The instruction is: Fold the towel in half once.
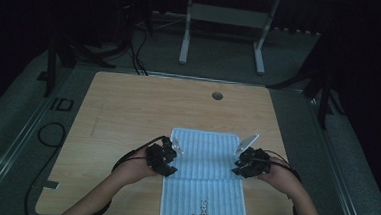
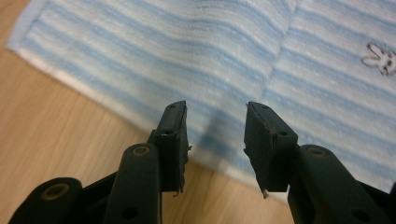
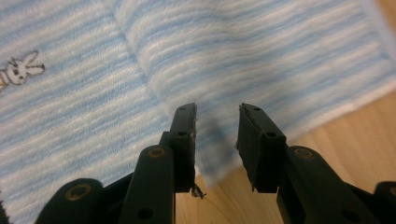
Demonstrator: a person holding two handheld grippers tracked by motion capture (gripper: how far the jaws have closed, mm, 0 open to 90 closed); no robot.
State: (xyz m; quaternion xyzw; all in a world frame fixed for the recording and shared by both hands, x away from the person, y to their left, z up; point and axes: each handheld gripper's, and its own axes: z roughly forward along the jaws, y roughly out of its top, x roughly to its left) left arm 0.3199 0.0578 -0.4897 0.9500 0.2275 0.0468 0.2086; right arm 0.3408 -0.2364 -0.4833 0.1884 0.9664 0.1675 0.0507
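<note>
The towel, pale blue with white stripes, lies on the wooden table at its near middle edge, its far part folded back over itself so that a doubled band sits across the middle; the left gripper stands at the left edge of that fold and the right gripper at the right edge, each held in a hand coming in from the bottom of the high view. In the left gripper view the jaws stand parted, with a clear gap between the pads and nothing pinched, the towel's hem lying just beyond and below the tips; the right gripper view shows the same, jaws apart over the towel's folded corner, the cloth lying loose under the gap. A small rabbit figure is printed near the towel's near end, with tiny marks beside it too small to read; no legible writing shows anywhere. A round cable hole sits at the table's far side; beyond it stands a grey frame on the dark floor.
</note>
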